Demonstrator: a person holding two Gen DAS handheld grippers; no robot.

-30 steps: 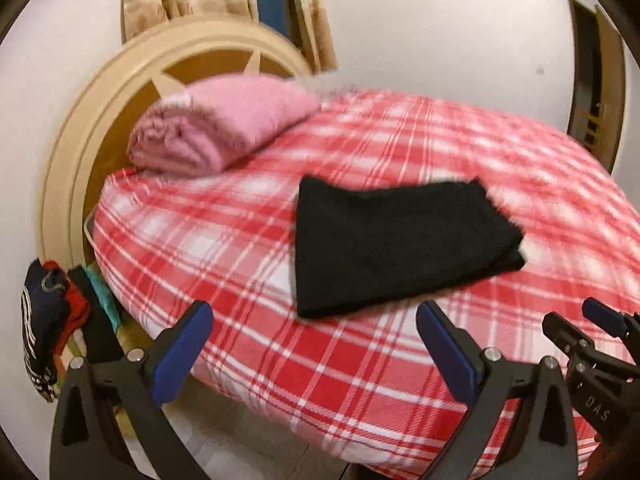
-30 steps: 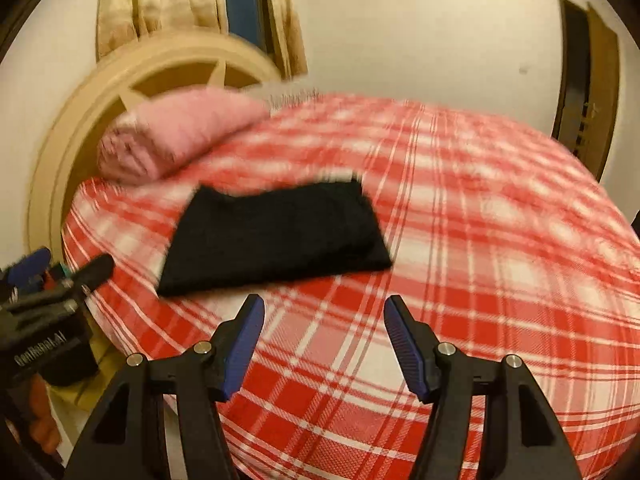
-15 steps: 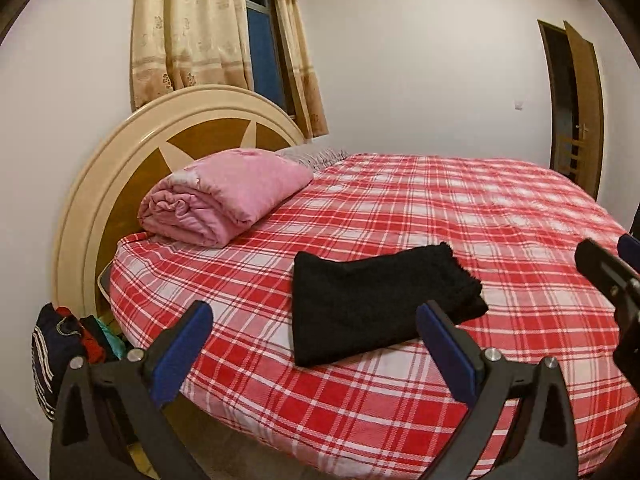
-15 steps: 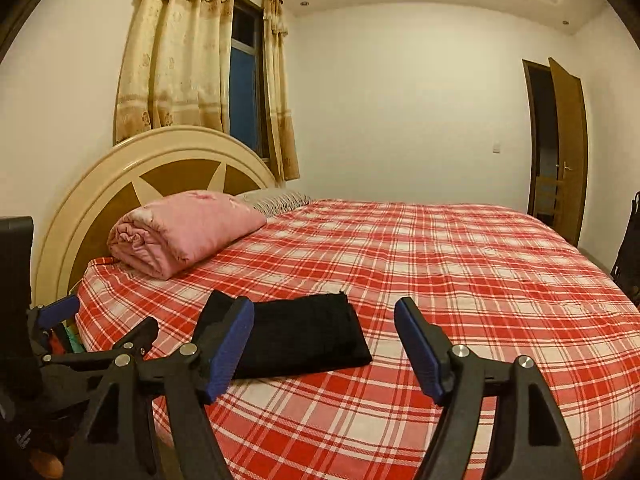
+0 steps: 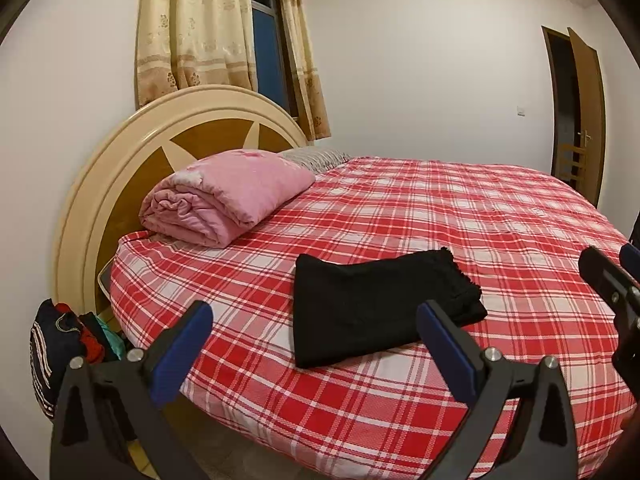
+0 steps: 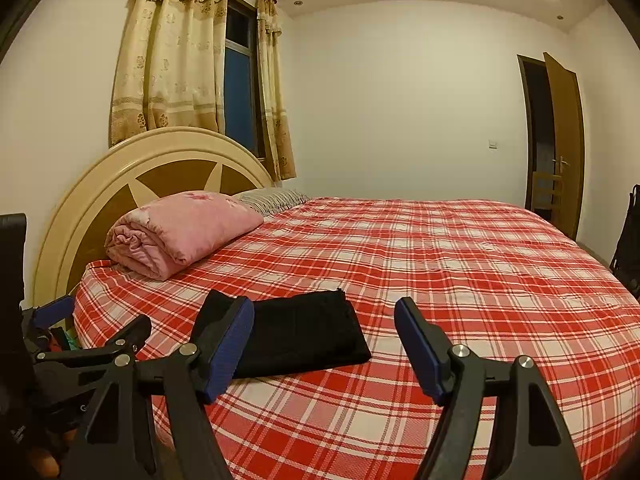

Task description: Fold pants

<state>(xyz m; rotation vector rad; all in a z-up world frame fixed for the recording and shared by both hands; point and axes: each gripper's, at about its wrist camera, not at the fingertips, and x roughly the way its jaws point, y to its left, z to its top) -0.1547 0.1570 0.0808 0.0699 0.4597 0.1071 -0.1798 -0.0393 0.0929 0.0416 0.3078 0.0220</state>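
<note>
The black pants (image 5: 372,304) lie folded into a flat rectangle near the front edge of the bed with the red plaid sheet (image 5: 460,216). They also show in the right wrist view (image 6: 304,334). My left gripper (image 5: 316,344) is open and empty, held back from the bed edge in front of the pants. My right gripper (image 6: 324,344) is open and empty, to the right of the left one and just off the bed edge. Neither touches the pants.
A rolled pink blanket (image 5: 224,196) and a striped pillow (image 5: 316,157) lie by the round headboard (image 5: 132,148). A pile of clothes (image 5: 64,340) sits on the floor at left. An open door (image 5: 576,112) is at the far right.
Both grippers have pulled back and tilted up from the bed, so the room shows higher. The folded pants have not moved. Both grippers stay open.
</note>
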